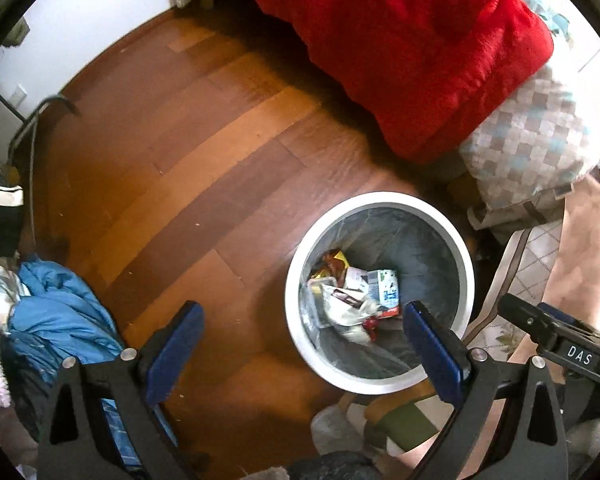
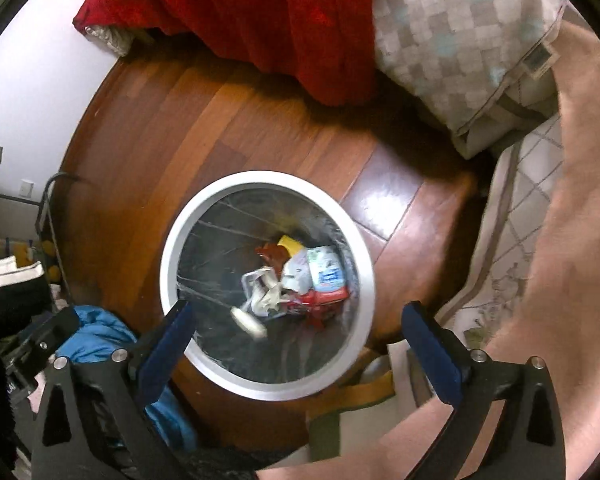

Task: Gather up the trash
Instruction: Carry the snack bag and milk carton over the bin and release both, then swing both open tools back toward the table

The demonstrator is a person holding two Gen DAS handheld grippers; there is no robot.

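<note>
A round white trash bin (image 1: 467, 280) with a grey liner stands on the wooden floor; it also shows in the right wrist view (image 2: 168, 252). Crumpled wrappers and cartons (image 1: 354, 294) lie at its bottom, also seen in the right wrist view (image 2: 300, 280). A small pale blurred piece (image 2: 249, 322) is in mid-air inside the bin. My left gripper (image 1: 302, 312) is open and empty, above the floor to the bin's left. My right gripper (image 2: 296, 312) is open and empty, right above the bin's near rim.
A red blanket (image 1: 400, 40) and a checked pillow (image 1: 532, 140) hang from the bed beyond the bin. A blue garment (image 1: 56, 312) lies at the left. A patterned rug (image 2: 512, 232) lies right of the bin. A metal stand (image 1: 28, 128) is at far left.
</note>
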